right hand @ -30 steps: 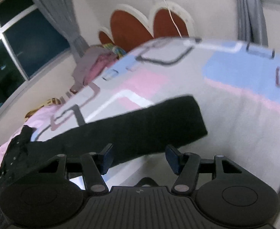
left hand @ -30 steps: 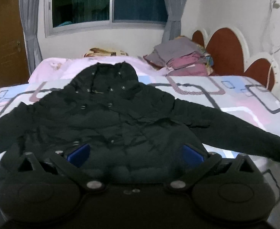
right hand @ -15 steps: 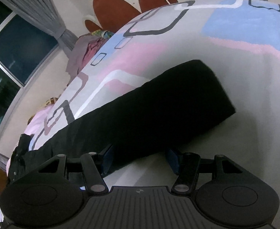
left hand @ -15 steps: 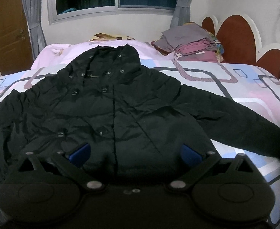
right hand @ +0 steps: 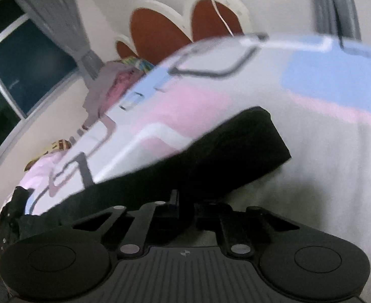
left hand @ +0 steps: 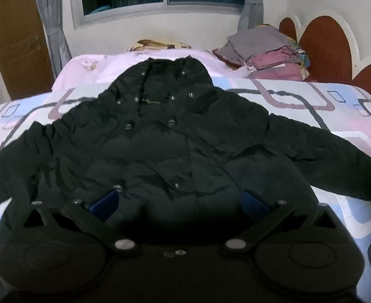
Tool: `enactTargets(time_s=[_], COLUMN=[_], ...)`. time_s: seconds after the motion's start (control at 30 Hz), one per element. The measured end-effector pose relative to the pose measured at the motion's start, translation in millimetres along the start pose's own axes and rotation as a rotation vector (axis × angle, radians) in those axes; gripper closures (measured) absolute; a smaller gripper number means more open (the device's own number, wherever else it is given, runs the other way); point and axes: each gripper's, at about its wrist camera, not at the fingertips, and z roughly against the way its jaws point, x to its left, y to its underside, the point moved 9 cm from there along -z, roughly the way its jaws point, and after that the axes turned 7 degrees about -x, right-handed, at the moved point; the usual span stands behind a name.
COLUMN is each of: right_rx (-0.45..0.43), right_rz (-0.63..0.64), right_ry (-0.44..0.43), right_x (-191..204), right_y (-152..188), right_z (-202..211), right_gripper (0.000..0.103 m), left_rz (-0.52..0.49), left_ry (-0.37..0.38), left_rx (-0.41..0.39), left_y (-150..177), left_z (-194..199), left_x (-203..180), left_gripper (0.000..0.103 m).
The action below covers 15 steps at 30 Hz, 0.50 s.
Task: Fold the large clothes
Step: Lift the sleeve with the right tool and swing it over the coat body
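Black jacket [left hand: 175, 151] spread flat, front up, across patterned bedsheet [left hand: 349, 106], sleeves out to both sides. Right gripper [right hand: 183, 202] clamped on lower edge of right sleeve [right hand: 210, 161] near cuff; left gripper [left hand: 178, 202] spread wide over hem, nothing pinched. Prob. first fold, sleeve-in: next needs lifting sleeve w/o slipping and carrying it over jacket body.
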Motion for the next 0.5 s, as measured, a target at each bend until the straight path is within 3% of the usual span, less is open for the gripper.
enactTargets(time_s=[0.1, 0.23, 0.5], right_rx=[-0.046, -0.079, -0.040], right_rz=[0.080, 0.209, 0.418], right_ry=[-0.047, -0.147, -0.378], right_x=[36, 104, 257], right_y=[-7, 0, 79], right_z=[10, 25, 40], right_gripper=[0.096, 0.096, 0.096], left_rz=[0.006, 0.020, 0.016], left_ry=[0.032, 0.005, -0.001], left_rx=[-0.013, -0.034, -0.035], left_y=[-3, -9, -12], left_z=[2, 4, 1], left_x=[9, 32, 85], left_gripper=[0.000, 0.000, 0.001])
